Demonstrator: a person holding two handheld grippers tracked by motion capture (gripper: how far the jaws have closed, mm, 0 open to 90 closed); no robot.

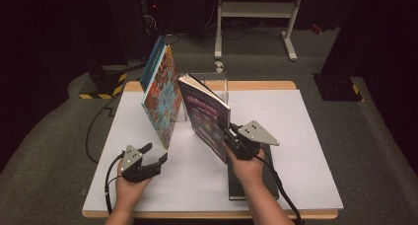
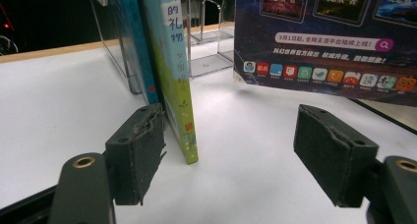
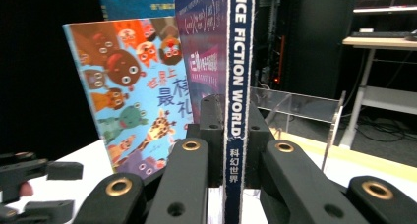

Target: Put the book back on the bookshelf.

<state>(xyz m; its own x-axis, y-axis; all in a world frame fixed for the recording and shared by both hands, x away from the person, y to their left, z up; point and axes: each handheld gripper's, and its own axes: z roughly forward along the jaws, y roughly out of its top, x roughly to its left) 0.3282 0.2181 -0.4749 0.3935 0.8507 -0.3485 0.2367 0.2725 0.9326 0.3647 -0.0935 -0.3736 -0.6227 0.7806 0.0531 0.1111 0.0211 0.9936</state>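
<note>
A purple science fiction magazine (image 1: 204, 116) stands tilted above the white table top, and my right gripper (image 1: 225, 130) is shut on its lower spine edge. In the right gripper view the jaws (image 3: 233, 130) clamp the blue spine (image 3: 239, 62) from both sides. A colourful picture book (image 1: 161, 96) leans upright to the left of it. My left gripper (image 1: 155, 154) is open, low and just in front of that book. In the left gripper view the book's green edge (image 2: 179, 86) stands on the table close to the left pad (image 2: 142, 145), with no contact.
A clear acrylic book stand (image 1: 217, 84) sits behind the books at the far table edge. A blue book (image 1: 152, 62) leans behind the picture book. A dark flat book (image 1: 249, 185) lies under my right hand. A white desk frame (image 1: 256, 18) stands beyond.
</note>
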